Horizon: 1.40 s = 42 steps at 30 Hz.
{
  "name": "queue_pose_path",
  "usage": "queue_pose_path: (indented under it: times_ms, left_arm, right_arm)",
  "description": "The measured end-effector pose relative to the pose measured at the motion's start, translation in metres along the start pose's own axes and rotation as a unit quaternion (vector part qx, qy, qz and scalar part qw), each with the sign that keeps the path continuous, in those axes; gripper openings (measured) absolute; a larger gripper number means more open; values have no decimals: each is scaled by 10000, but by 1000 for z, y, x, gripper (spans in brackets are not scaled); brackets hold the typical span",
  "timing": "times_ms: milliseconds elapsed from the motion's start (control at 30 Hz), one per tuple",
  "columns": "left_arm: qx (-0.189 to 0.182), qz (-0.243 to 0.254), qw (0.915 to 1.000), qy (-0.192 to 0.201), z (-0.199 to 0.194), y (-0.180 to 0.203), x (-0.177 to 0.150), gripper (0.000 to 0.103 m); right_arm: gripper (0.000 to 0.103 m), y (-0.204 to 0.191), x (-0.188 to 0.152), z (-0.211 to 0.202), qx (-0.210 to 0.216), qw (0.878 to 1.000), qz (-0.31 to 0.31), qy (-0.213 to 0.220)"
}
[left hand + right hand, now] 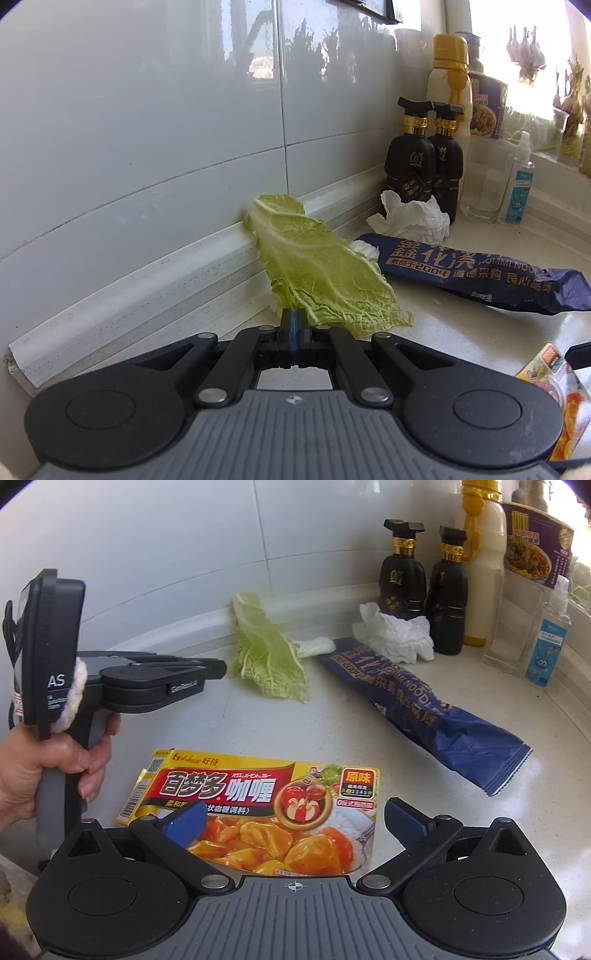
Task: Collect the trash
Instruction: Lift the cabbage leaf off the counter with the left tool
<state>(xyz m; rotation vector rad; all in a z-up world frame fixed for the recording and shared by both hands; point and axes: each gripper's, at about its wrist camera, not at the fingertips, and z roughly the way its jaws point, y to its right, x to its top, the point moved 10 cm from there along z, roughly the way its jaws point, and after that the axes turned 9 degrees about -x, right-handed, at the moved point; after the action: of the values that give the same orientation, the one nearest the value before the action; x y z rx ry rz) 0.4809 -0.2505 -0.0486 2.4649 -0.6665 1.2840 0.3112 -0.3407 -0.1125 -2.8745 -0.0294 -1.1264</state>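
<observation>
A green cabbage leaf lies on the counter against the wall ledge; it also shows in the right wrist view. My left gripper is shut, its tips at the leaf's near edge; whether it pinches the leaf I cannot tell. It shows from the side in the right wrist view. A crumpled white tissue and a dark blue noodle wrapper lie to the right. A flattened yellow curry box lies under my open right gripper.
Two black bottles, a white and yellow bottle, a purple noodle cup, a clear glass and a small spray bottle stand at the back right corner. The tiled wall runs along the left.
</observation>
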Motion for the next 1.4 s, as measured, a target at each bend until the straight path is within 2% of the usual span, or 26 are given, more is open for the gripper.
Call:
queue_pose_path:
  times_ms: [33, 67, 100, 167, 300, 433, 567, 633, 667, 767, 800, 833, 900, 1033, 1100, 1200, 1267, 1400]
  left_arm:
    - [-126, -125, 9998, 9, 0, -1, 2, 5]
    - [-220, -306, 9993, 81, -1, -2, 4, 14]
    - [-270, -468, 9984, 182, -2, -4, 7, 31]
    - [-279, -658, 9968, 356, 0, -6, 14, 49]
    - [-241, -806, 9959, 322, 20, -2, 25, 60]
    - [-139, -1076, 9939, 201, 41, 1, 31, 69]
    - [334, -1189, 9923, -15, 58, -2, 32, 68]
    - [575, -1323, 9893, -237, 65, -6, 27, 63]
    - [622, -1406, 9874, -361, 69, -7, 24, 57]
    - [696, -1433, 9864, -409, 71, -8, 21, 53]
    - [685, -1374, 9873, -400, 70, -6, 22, 46]
    - [696, -1271, 9887, -388, 68, -3, 22, 44]
    - [905, -944, 9906, -412, 64, -1, 20, 20]
    - [717, -506, 9955, -357, 52, 1, 14, 11]
    - [633, -480, 9963, -340, 39, 2, 9, 8]
    - [501, -573, 9964, -364, 14, 0, 4, 7]
    - [379, -569, 9970, -365, -4, 1, 2, 7]
    - [387, -384, 9981, -287, -37, -1, -1, 7]
  right_arm:
    - [103, 4, 1, -1, -47, 10000, 71, 20]
    - [103, 9, 3, -2, -101, 9998, 169, 34]
    - [103, 14, 4, -4, -143, 9995, 263, 45]
    - [103, 24, 7, -8, -244, 9988, 421, 84]
    - [103, 34, 8, -12, -555, 9976, 405, 100]
    - [103, 38, 7, -8, -602, 9969, 501, 45]
    - [103, 36, 9, -5, -568, 9971, 504, 27]
    - [103, 33, 11, -3, -515, 9974, 502, 35]
    - [103, 32, 12, -2, -506, 9975, 494, 31]
    - [103, 30, 13, 1, -478, 9976, 499, -8]
    - [103, 29, 12, 1, -453, 9977, 499, -24]
    - [103, 27, 13, 1, -427, 9979, 493, -34]
    - [103, 24, 13, 1, -352, 9983, 456, -40]
    - [103, 12, 10, -1, -282, 9995, 158, -47]
    - [103, 11, 6, 1, -283, 9995, 65, -119]
    - [103, 16, 5, 2, -298, 9990, 255, -208]
    - [103, 17, 5, 1, -465, 9979, 314, -311]
    - [103, 6, 4, -1, -473, 9974, 127, -532]
